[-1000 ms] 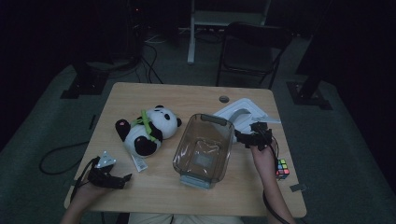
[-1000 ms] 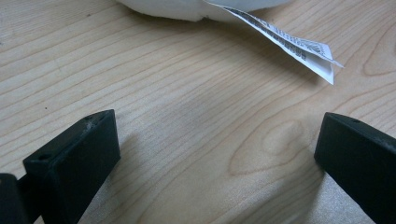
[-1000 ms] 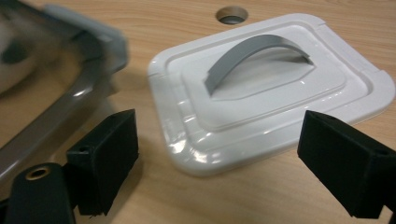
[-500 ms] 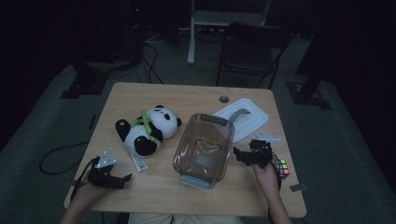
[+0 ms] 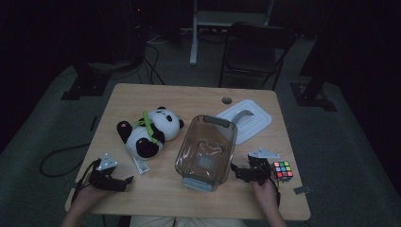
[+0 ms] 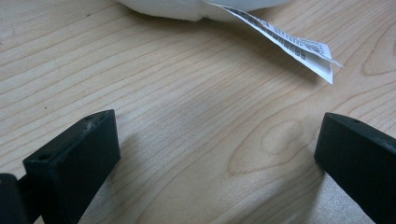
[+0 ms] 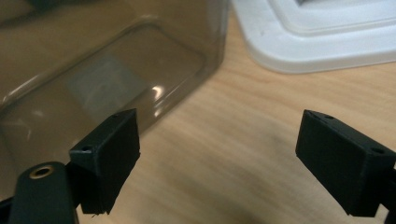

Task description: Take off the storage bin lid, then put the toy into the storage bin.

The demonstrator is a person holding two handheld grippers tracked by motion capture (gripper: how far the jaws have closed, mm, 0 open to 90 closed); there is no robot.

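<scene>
My right gripper (image 5: 246, 173) sits low over the table (image 5: 189, 97) with its jaws wide apart and nothing between them. In the right gripper view I see bare wood between the two black jaws. Just past the left jaw is the clear plastic box (image 7: 107, 74), very close to it; I cannot tell if they touch. Farther ahead and to the right lies the white lid (image 7: 317, 32), flat on the wood. In the high view a color cube (image 5: 283, 170) sits just beside this gripper, on the side away from the box (image 5: 206, 147). The lid (image 5: 247, 119) lies beyond the box, near its far end.

My left gripper (image 5: 113, 182) is well apart from the right one, near the table's edge closest to me. Its jaws are wide apart too, and they hold nothing. In the left gripper view there is bare wood between them. Ahead of them lies a paper tag (image 6: 289, 44), and behind the tag is the white belly of the toy panda (image 6: 196, 7). The panda (image 5: 149, 132) lies on its back beside the box.
</scene>
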